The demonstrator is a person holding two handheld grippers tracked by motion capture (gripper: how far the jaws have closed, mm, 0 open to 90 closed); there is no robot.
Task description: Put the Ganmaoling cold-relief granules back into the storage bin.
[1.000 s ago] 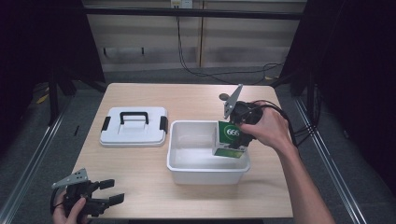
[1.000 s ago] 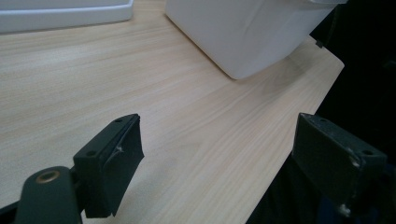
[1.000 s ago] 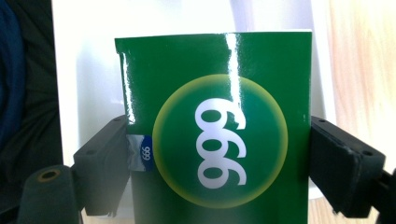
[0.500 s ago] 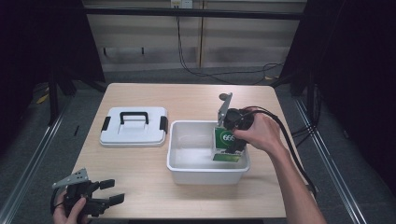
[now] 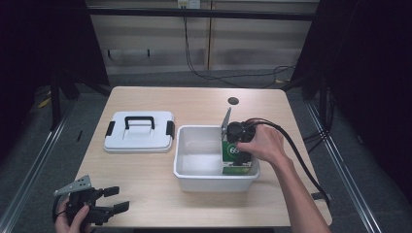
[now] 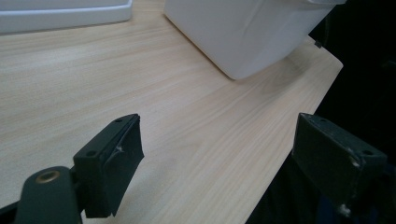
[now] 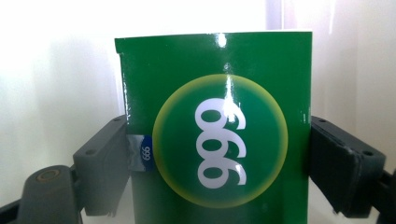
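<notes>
Green box [image 7: 215,140] marked 666 — inside white bin [image 5: 194,170], at its 3 o'clock wall, clamped by right tongs [image 7: 217,158]. Left tongs [image 5: 114,199] apart, idle at tabletop [image 5: 194,102] 7 o'clock corner. Lid [image 5: 138,131] sits at the bin's 9 o'clock.

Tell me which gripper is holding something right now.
The right gripper: its fingers clamp the green box inside the white bin. The left gripper hangs open.
</notes>
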